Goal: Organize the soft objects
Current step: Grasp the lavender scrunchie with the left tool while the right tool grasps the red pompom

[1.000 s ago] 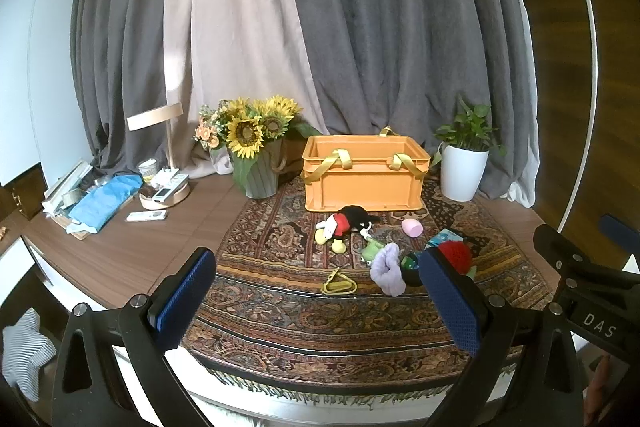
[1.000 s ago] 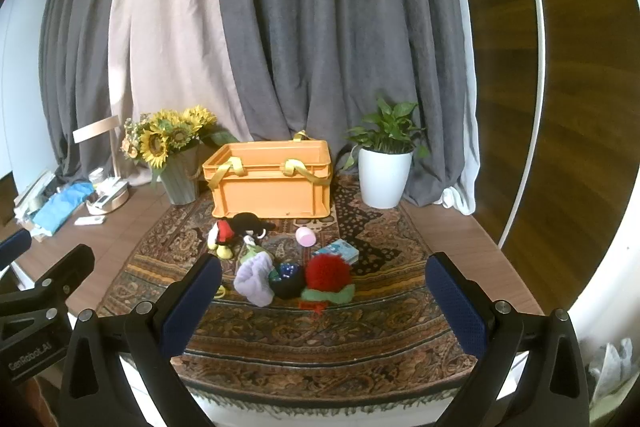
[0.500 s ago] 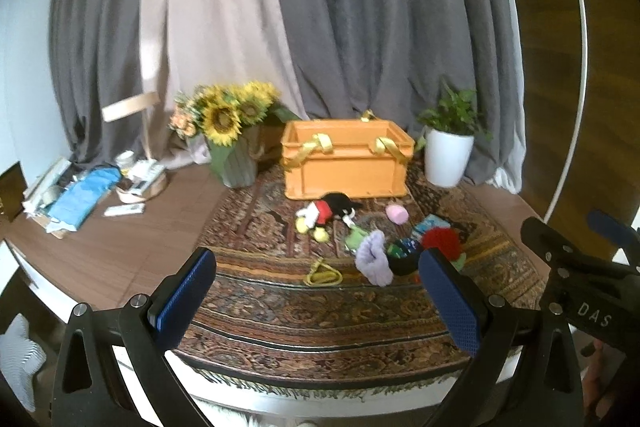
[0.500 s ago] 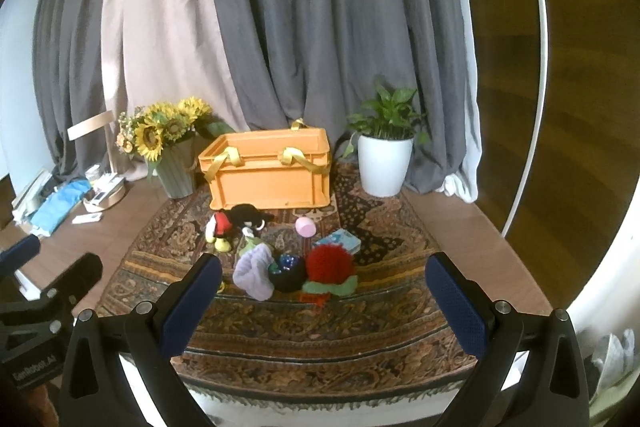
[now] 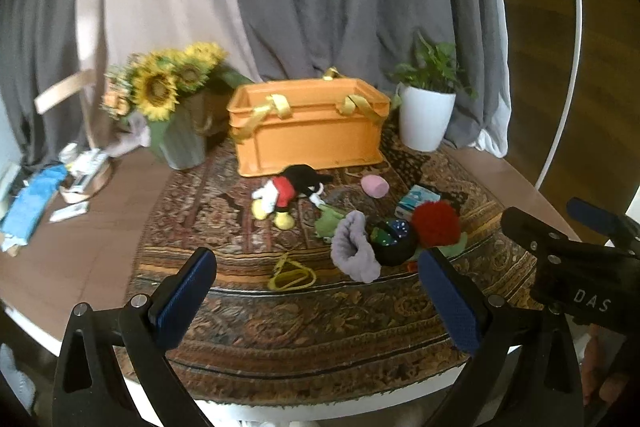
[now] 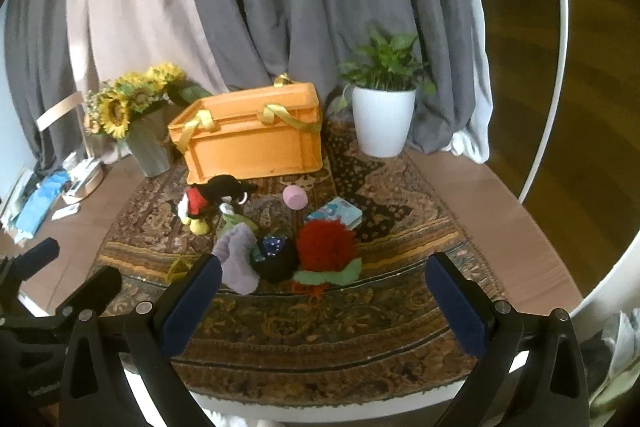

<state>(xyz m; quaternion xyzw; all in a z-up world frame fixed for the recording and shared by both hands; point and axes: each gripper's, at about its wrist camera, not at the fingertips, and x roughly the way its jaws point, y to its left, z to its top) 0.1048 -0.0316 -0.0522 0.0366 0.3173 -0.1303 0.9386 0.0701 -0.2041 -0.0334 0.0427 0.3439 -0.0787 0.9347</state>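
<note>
An orange crate (image 5: 308, 131) (image 6: 250, 143) with yellow ribbon handles stands at the back of a patterned rug (image 5: 320, 315). In front of it lie a mouse plush (image 5: 286, 193) (image 6: 200, 201), a pink soft piece (image 5: 375, 185) (image 6: 295, 197), a lilac sock (image 5: 354, 249) (image 6: 238, 259), a dark dotted sock (image 5: 394, 241) (image 6: 276, 255), a red pom-pom (image 5: 434, 223) (image 6: 326, 243) on green cloth, and a yellow loop (image 5: 290, 273). My left gripper (image 5: 316, 291) and right gripper (image 6: 324, 297) are both open and empty, above the rug's near edge, short of the pile.
Sunflowers in a grey vase (image 5: 176, 139) stand left of the crate. A white potted plant (image 5: 426, 119) (image 6: 382, 119) stands to its right. A blue tissue pack (image 6: 336, 213) lies behind the pom-pom. Blue cloth and small items (image 5: 28, 211) clutter the table's left end. Curtains hang behind.
Both grippers have moved forward toward the table, so the crate and the soft pile look larger and nearer. Both stay open and nothing on the rug has shifted.
</note>
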